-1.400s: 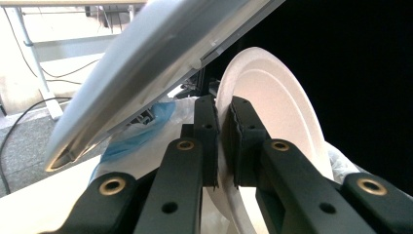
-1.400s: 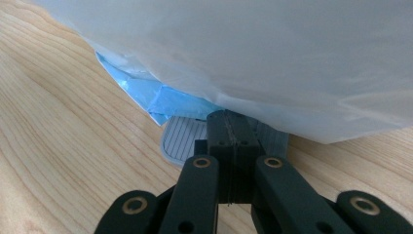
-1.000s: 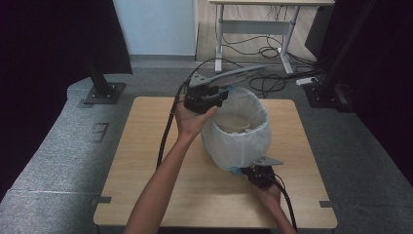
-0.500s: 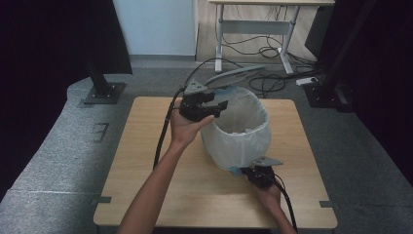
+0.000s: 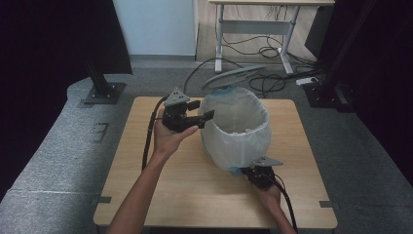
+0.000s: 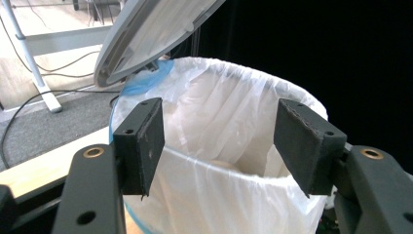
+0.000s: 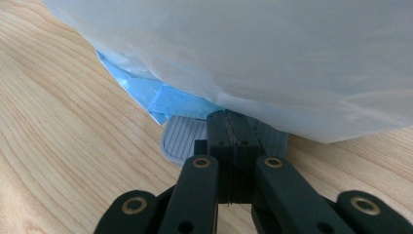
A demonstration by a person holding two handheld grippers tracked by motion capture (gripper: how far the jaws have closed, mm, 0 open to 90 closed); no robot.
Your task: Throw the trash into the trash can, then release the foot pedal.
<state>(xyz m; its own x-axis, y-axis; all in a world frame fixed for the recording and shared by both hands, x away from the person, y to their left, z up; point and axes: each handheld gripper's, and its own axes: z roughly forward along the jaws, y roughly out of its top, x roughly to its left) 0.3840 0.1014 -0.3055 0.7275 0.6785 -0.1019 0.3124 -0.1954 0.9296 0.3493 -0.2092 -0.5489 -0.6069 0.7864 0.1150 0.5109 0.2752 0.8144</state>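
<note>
Shift since 1 second ago: left gripper has come off the far-left rim of the bin and moved out to its left; its jaws have just been opening, with nothing between them.
Left gripper state: jaws spread, pads bare, no hold on the liner.
Right gripper state: jaws pressed together, tips down on the ribbed grey pedal at the bin's foot; whether they pinch or only press it I cannot tell.
Bin position: upright at mid-table, lid raised at the far side, white liner folded over the rim.
Key relation: the rim lies straight ahead of the left jaws, just beyond their tips; this hand is the nearer to it, the right sits low at the base.
Long axis: bin stands vertical, mouth upward.
View difference: left gripper view looks into the liner's mouth and under the lid; right gripper view gives the pedal and the blue bin wall under the bag; high view places both hands.
</note>
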